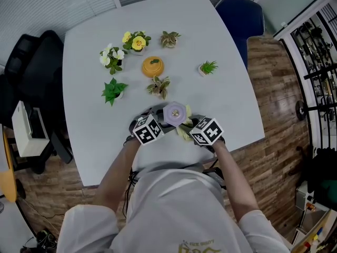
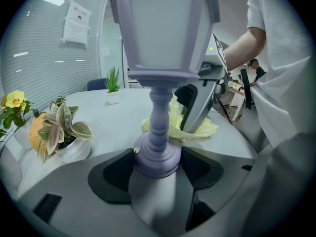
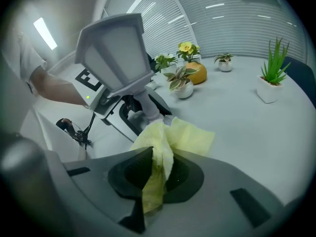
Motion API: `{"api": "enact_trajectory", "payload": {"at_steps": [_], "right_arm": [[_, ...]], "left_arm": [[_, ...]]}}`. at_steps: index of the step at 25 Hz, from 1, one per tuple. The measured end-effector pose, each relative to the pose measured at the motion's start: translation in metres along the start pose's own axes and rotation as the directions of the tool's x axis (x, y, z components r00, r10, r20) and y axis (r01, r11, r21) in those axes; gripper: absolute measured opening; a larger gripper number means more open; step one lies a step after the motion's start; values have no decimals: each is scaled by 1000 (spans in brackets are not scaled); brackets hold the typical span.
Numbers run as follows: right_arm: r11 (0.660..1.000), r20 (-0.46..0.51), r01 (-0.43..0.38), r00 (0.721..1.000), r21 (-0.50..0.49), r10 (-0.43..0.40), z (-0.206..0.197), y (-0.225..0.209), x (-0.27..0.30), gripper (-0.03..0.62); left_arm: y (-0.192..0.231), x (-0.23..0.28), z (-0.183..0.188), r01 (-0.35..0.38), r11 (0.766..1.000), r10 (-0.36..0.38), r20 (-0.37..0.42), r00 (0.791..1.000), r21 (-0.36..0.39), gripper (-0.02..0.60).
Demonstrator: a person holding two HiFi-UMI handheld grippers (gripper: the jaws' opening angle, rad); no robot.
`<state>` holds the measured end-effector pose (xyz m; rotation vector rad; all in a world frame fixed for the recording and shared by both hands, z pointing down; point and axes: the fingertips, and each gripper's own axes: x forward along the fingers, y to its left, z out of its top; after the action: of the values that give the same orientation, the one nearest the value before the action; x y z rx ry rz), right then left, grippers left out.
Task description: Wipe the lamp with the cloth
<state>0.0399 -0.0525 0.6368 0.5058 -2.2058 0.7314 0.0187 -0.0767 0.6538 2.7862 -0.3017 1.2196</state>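
Near edge of the counter (image 1: 231, 115), both grippers converging. The left gripper (image 2: 159, 172) has its fingers (image 2: 116, 176) closed against either side of the lamp (image 2: 159, 117) at its round foot, so I read it as the holding hand. The lamp stands upright on the counter, long axis vertical, its lantern head directly above those fingers. The right gripper (image 3: 158, 174) has its fingers pinched on a fold of the yellow cloth (image 3: 185, 137), with nothing else between them. The free part of the cloth spreads forward over the counter and ends just beside the lamp's foot; I cannot tell whether it touches. From the right fingers the lamp lies ahead and slightly left, stem low and head high above the cloth. I judge that the coming wipe turns on this: the cloth must leave the counter and travel up along the vertical axis, the right gripper being free to move while the left fixes the foot. No wiping contact with stem or head is visible yet. Beyond the lamp, mid-counter: a variegated plant (image 1: 158, 86), an orange pot (image 1: 152, 66) and further small plants (image 1: 113, 57), all well apart from the work. Farthest: a blue chair (image 1: 239, 15) at the counter's far corner.
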Motion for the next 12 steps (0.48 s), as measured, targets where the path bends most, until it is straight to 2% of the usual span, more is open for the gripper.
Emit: {"api": "enact_trajectory", "payload": {"at_steps": [6,12], "right_arm": [[998,-35,-40,999,-46,38,-3,18,7,46],[994,-32,-38,999,-101,34,5,25,7,46]], "left_arm": [[-1,0,1,0,1000,0,0,1000,0,314],[-1,1,0,0,1000,0,-1,1000,-1,314]]}}
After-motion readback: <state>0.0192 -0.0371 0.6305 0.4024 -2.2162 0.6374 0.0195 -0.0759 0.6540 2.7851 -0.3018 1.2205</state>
